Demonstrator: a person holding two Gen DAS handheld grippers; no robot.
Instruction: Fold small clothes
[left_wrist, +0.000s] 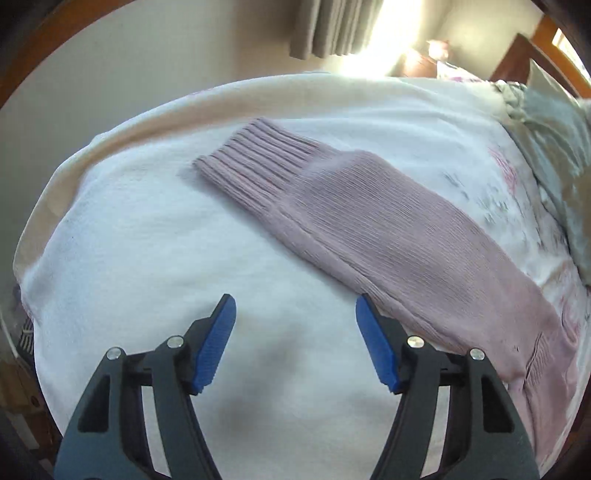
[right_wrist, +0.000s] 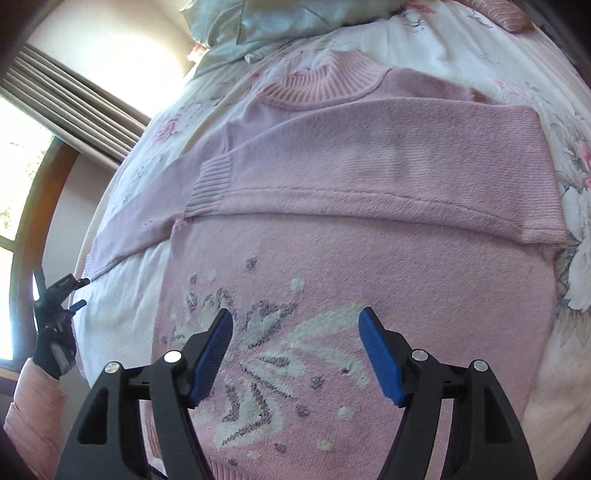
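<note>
The left gripper (left_wrist: 295, 341) hangs with jaws spread wide and empty over the white bed cover (left_wrist: 147, 258), just beside the sweater's outstretched sleeve (left_wrist: 369, 221). The right gripper (right_wrist: 295, 354) is likewise wide open and holds nothing, above the pink sweater (right_wrist: 369, 258) lying flat on the bed, its other sleeve (right_wrist: 369, 162) folded across the chest. A gloved hand (right_wrist: 53, 343) shows at far left.

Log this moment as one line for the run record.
stage: one sleeve folded across pink sweater | other sleeve still out flat | left hand-held gripper: open, empty, beside that sleeve | right hand-held gripper: open, empty, above sweater
</note>
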